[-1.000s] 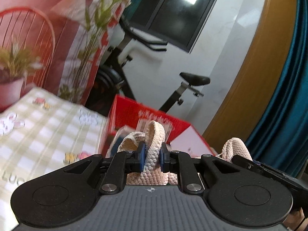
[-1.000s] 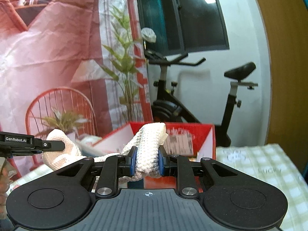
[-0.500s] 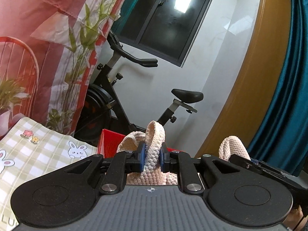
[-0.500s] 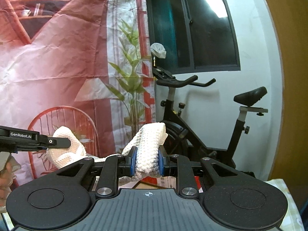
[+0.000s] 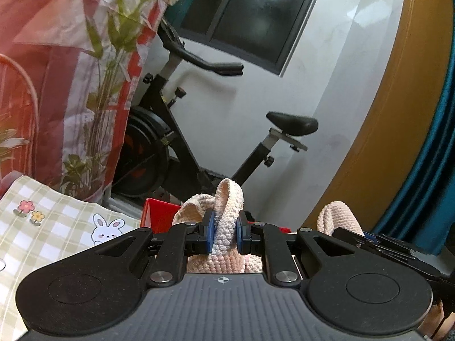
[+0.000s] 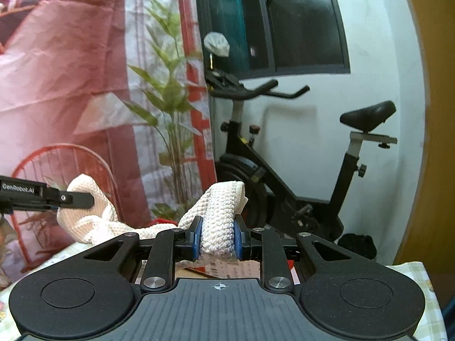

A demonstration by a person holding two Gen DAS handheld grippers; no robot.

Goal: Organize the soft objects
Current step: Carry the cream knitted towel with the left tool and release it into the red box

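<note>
Item: one cream knitted cloth (image 5: pixel 227 227), soft, held in the air above the red box (image 5: pixel 159 216) and the checked surface (image 5: pixel 57 227).
Left gripper (image 5: pixel 224 234): fingers narrow, pinching one bunched corner.
Right gripper (image 6: pixel 217 237): fingers narrow, pinching the other bunched corner (image 6: pixel 219 221).
Lie: the cloth's long axis runs sideways from one gripper to the other, sagging between; each hand holds its own end, neither nearer. The box lies below and ahead of the fingers.
Count: one cloth, two grippers, one box, one exercise bike (image 5: pixel 176 147) behind.
</note>
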